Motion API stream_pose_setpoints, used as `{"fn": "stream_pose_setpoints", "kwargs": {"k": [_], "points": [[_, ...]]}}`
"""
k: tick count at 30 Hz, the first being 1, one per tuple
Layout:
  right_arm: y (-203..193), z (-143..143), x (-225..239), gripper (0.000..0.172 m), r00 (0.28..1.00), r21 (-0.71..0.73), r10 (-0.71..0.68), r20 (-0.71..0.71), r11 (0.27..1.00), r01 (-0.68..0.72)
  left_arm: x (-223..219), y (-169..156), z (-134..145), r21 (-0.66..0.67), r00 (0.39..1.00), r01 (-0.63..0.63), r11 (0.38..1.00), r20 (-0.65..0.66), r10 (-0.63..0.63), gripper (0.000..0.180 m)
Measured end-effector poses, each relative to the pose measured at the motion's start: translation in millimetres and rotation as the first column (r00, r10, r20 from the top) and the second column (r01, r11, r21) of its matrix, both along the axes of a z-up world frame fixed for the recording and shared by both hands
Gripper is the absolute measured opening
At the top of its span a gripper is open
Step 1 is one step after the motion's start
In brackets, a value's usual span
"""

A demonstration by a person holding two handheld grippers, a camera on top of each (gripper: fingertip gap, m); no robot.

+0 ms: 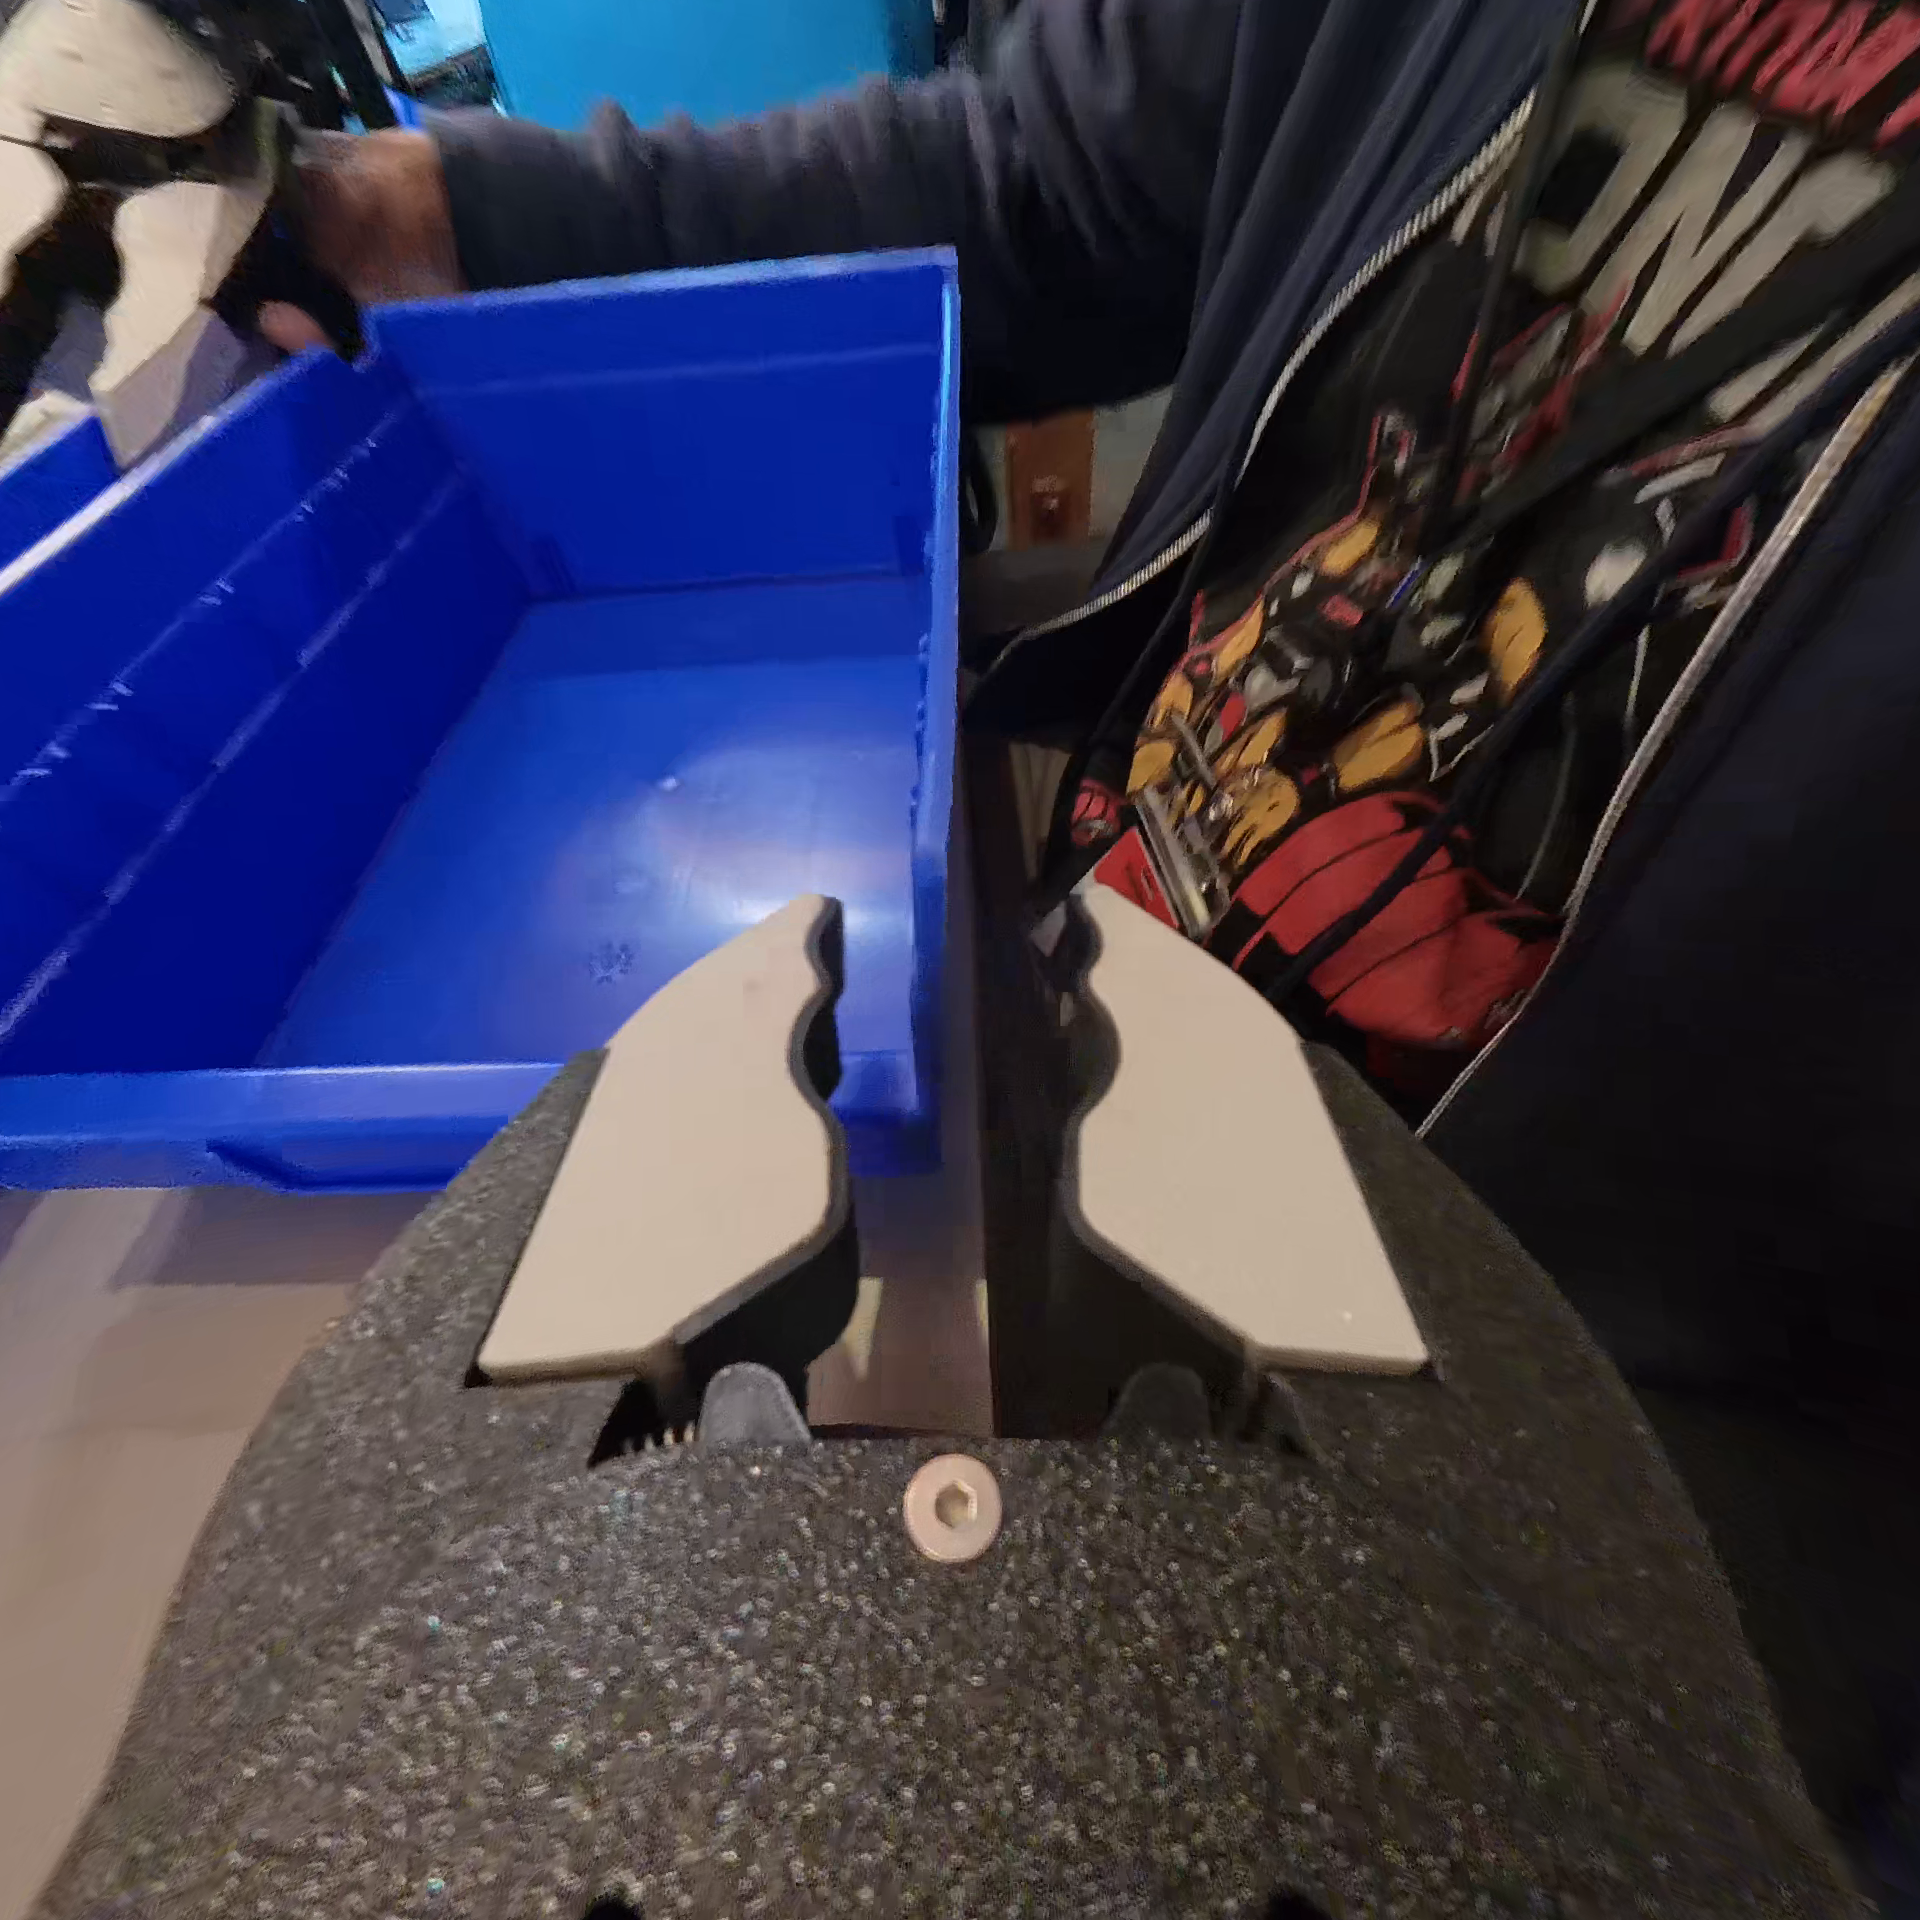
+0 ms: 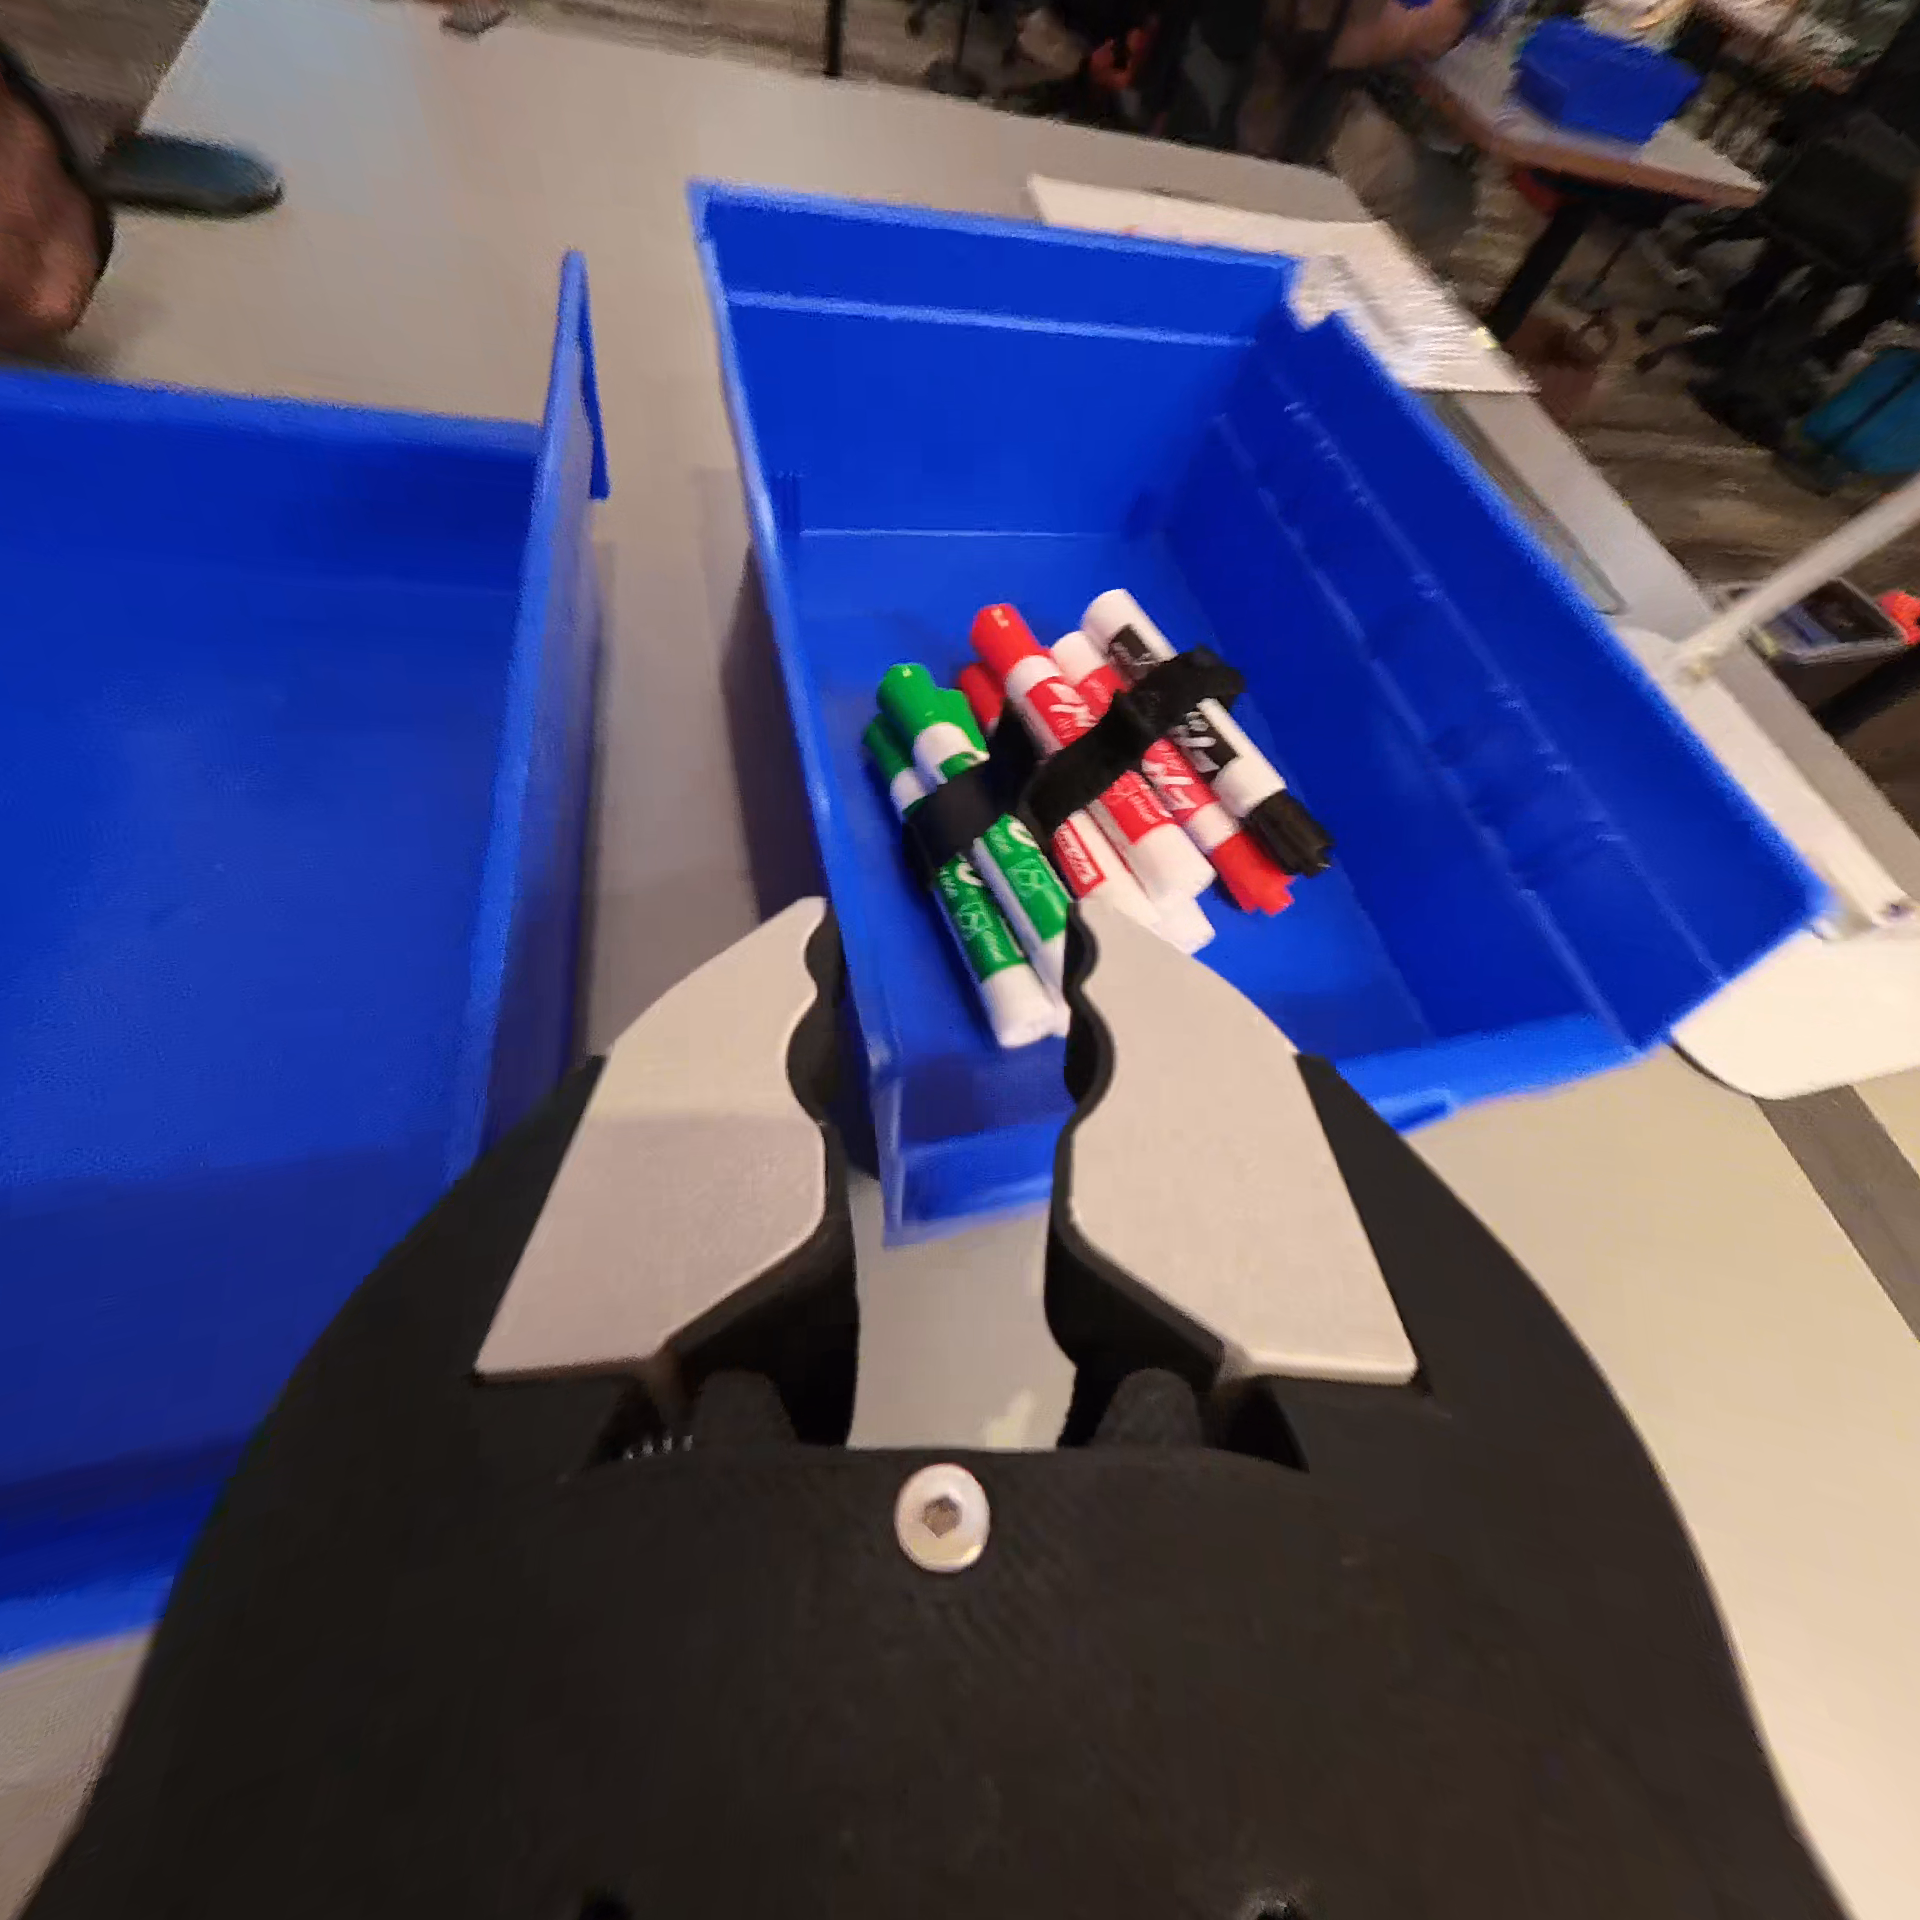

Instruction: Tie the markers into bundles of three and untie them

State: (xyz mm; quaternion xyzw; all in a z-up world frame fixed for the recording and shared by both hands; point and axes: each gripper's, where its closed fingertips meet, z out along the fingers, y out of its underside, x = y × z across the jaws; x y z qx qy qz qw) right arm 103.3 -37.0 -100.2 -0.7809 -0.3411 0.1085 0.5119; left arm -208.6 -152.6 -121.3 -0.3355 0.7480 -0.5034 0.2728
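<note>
Take the blue bin with the markers (image 2: 1299, 644) as the landmark. To its left, across a strip of grey bench (image 2: 665, 727), stands a second blue bin (image 2: 260, 831) with nothing showing in the part I can see. The left hand-held gripper (image 1: 961, 925) hangs over that bin's near right corner, its grey fingers (image 1: 727, 1091) spread apart with nothing between them; beyond it is the person's dark zip jacket (image 1: 1714, 1143) over a printed shirt.

Inside the landmark bin, toward its near left part, lie two bundles side by side and touching. The left one is green markers (image 2: 977, 862), bound round the middle by a black strap (image 2: 951, 816). The right one is red markers with a black marker (image 2: 1132, 758), with a looser black strap (image 2: 1132, 727) across them. All lie flat on the bin floor, slanted.

The right hand-held gripper (image 2: 951, 925) hovers above the bin's near left corner, released, jaws wide and bare, just short of the green bundle and not touching it.

Right of the bin, white papers (image 2: 1382, 291) lie on the bench.
</note>
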Motion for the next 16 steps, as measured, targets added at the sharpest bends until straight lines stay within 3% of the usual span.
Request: {"fn": "stream_pose_setpoints", "kwargs": {"k": [4,7,9,11,13,16], "points": [[-33.6,32.6,43.4,0.048,0.980,0.027,-0.191,-0.060,0.981,0.192,-2.3,18.5,33.0,-0.090,0.991,-0.108,0.990,0.073,0.114,0.061],[-74.1,48.5,73.6,0.050,0.933,-0.045,-0.337,-0.129,0.942,0.334,8.8,55.0,57.7,-0.165,0.954,-0.277,0.947,0.075,0.292,0.070],[-105.1,52.9,71.9,0.051,0.892,-0.160,-0.396,-0.217,0.916,0.367,25.1,97.2,65.6,-0.212,0.884,-0.456,0.864,0.001,0.467,0.072],[-133.0,50.0,50.3,0.057,0.864,-0.278,-0.429,-0.263,0.891,0.358,43.1,145.8,65.8,-0.239,0.766,-0.639,0.731,-0.122,0.631,0.075],[-155.3,43.3,15.0,0.063,0.867,-0.353,-0.426,-0.257,0.877,0.326,63.6,183.9,68.5,-0.285,0.675,-0.736,0.615,-0.234,0.700,0.080],[-173.8,31.5,-41.2,0.077,0.874,-0.423,-0.395,-0.282,0.869,0.256,98.6,230.3,68.5,-0.288,0.574,-0.818,0.498,-0.368,0.731,0.086]]}}
